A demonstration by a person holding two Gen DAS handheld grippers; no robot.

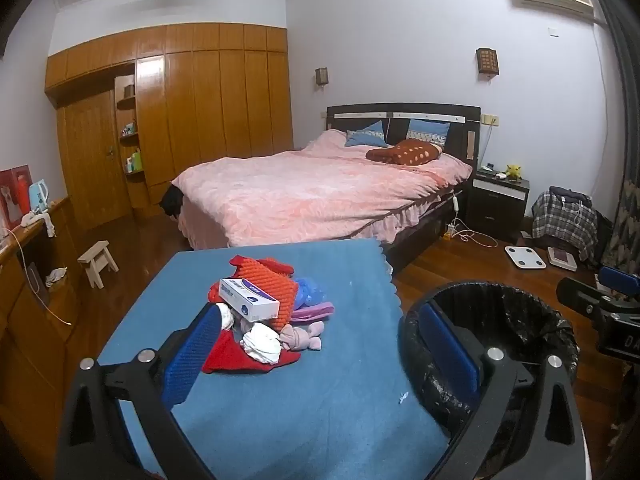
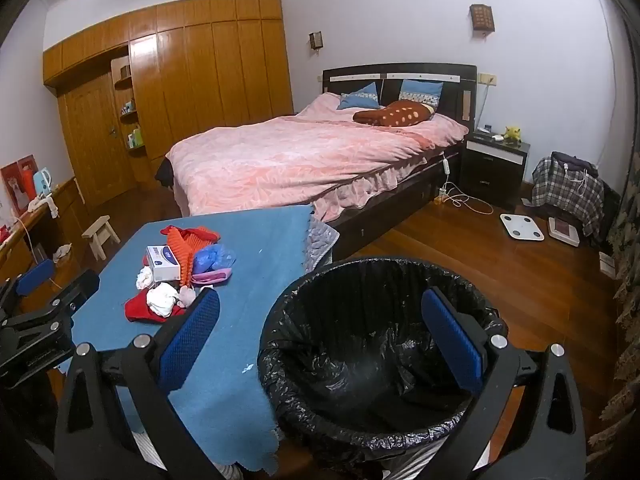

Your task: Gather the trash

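While both grippers hang wide and empty, left (image 1: 320,344) over the table (image 1: 320,408), right (image 2: 320,340) over the bin (image 2: 360,360), the heap (image 1: 260,312) waits mid-table: one white box (image 1: 249,299), two paper wads (image 1: 262,343), cloths. One lined bin stands just beside, likely for short drops.

The left tool (image 1: 320,344) has a black plastic frame with two angled arms; each arm carries a long blue pad with a fine ribbed texture; round silver screws sit at the joints of the arms; triangular holes are cut in the lower frame. The right tool (image 2: 320,328) is built the same, black frame, blue pads, silver screws; from the side its body shows small screws and pale letters, not readable.
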